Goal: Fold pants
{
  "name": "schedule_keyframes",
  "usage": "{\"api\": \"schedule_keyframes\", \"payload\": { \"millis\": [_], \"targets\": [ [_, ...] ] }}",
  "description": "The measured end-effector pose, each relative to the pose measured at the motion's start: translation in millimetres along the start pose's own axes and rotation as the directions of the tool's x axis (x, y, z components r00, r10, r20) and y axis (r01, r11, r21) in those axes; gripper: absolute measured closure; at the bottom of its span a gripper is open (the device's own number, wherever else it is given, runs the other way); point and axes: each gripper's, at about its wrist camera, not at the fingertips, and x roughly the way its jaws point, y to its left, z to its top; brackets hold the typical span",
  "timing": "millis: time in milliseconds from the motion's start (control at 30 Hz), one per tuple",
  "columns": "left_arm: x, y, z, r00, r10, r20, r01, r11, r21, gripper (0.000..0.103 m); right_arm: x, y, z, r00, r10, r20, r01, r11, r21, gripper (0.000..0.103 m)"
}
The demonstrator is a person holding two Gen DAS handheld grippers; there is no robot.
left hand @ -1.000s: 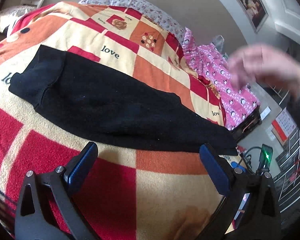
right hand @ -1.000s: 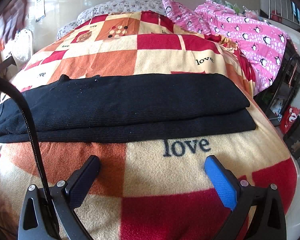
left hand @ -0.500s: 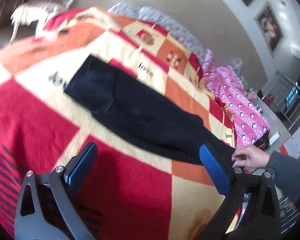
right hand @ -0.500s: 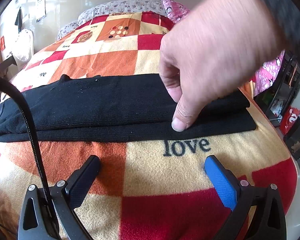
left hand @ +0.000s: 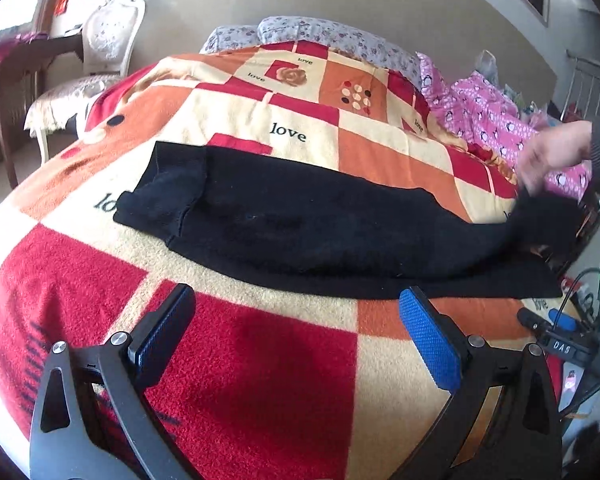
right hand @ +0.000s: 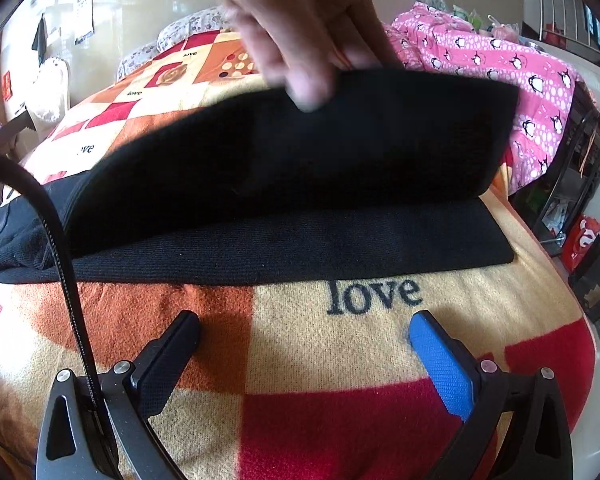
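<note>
Black knit pants [left hand: 300, 216] laid lengthwise across checked blanket [left hand: 284, 380] on bed. Upper leg's hem end lifted clear of lower leg by bare hand [right hand: 300, 20], pinched between thumb and fingers; lower leg left flat on blanket. Left gripper [left hand: 296, 320] held above blanket, fingers spread, nothing between. Right gripper [right hand: 304, 344] likewise spread, empty, just short of pants' near edge. Pink penguin-print quilt [right hand: 500, 64] seen beyond.
</note>
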Motion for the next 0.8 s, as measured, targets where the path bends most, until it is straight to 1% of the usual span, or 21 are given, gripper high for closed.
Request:
{"api": "schedule_keyframes", "payload": {
  "millis": [100,200,367,567,800],
  "targets": [
    [3.1,10.7,3.8,1.0,-0.006,-0.03,0.004,0.998,-0.068,0.001,0.5,0.0,0.1,1.0,0.004,0.006,-0.004,1.0,-0.005,0.0],
    [4.2,16.1,4.5,0.999,-0.021,-0.048,0.015,0.994,-0.109,0.001,0.4,0.1,-0.3,1.0,0.007,0.011,-0.007,1.0,-0.008,0.0],
    [5.7,11.1,4.6,0.998,-0.025,-0.056,0.019,0.995,-0.095,0.001,1.4,-0.1,0.4,1.0,0.007,0.01,-0.007,1.0,-0.009,0.0],
    [8.1,12.4,5.4,0.998,-0.032,-0.06,0.026,0.994,-0.106,0.001,1.4,0.1,0.5,1.0,0.008,0.011,-0.008,1.0,-0.009,0.0],
    [8.2,20.1,4.7,0.996,-0.069,-0.048,0.061,0.989,-0.137,0.001,1.1,-0.9,-0.3,1.0,0.008,0.007,-0.008,1.0,-0.009,0.0]
  ]
}}
